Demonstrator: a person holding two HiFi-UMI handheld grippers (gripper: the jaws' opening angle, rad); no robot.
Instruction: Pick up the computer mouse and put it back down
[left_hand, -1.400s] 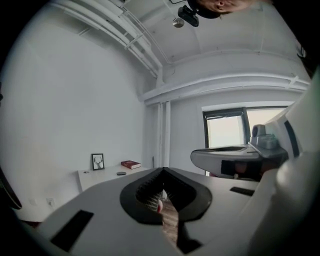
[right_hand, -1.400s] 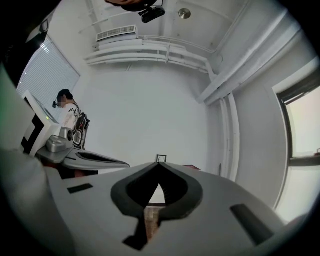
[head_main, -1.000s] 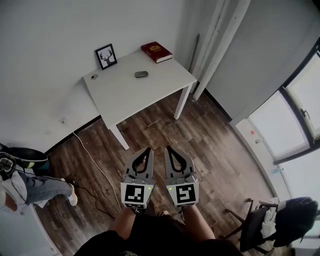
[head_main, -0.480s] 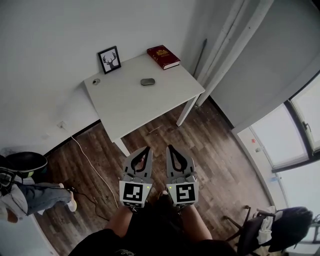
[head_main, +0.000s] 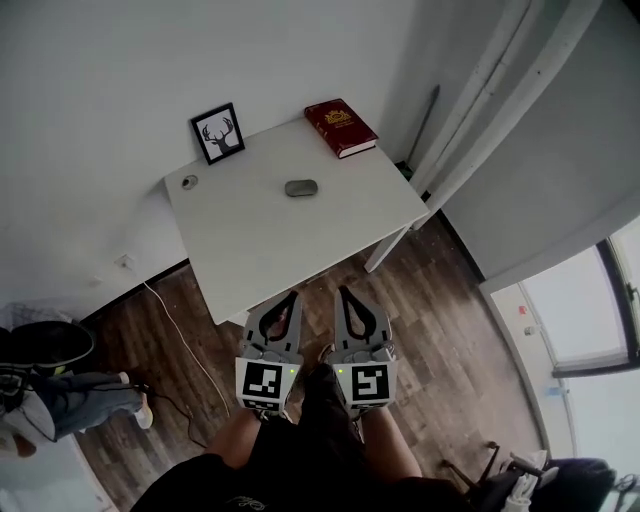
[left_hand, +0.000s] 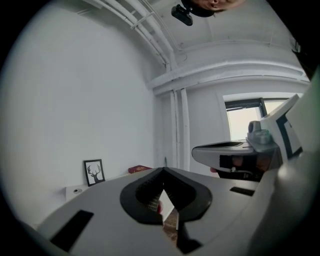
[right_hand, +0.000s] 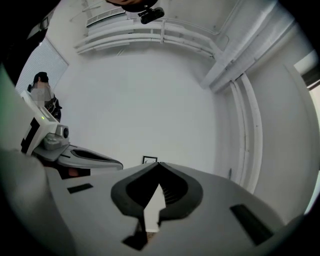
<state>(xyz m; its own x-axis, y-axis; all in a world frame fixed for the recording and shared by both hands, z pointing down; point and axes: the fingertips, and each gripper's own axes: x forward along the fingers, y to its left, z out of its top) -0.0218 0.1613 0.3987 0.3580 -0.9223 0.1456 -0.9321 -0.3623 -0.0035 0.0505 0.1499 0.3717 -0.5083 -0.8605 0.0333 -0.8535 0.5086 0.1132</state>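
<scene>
White walls stand round a small white table (head_main: 250, 255) on a brown wood floor (head_main: 450, 300). You stand close to the table and look down on it.

The computer mouse (head_main: 301, 188) lies flat on the table top, a bit past the middle. From your two claws it is at 12 o'clock and well apart from them. It lies apart from the other things on the table.

Your left gripper (head_main: 293, 296) and your right gripper (head_main: 343, 292) are side by side in front of you. Their tips are just beside the near edge of the table. The left claw is pressed together and pinches nothing. The right claw is pressed together too, and it pinches nothing.

From the mouse, a red book (head_main: 341, 127) lies at 1 o'clock, on the far right corner of the table. A picture frame (head_main: 218, 133) with a deer in it stands at 11 o'clock, by the wall. A small round thing (head_main: 189, 182) sits at 9 o'clock, near the left edge. It is too small to tell what it is.

On the floor, a white cable (head_main: 185, 330) runs at 9 o'clock from your claws. Another person's leg (head_main: 85, 390) shows at 8 o'clock. A window (head_main: 590, 320) is at 3 o'clock.
</scene>
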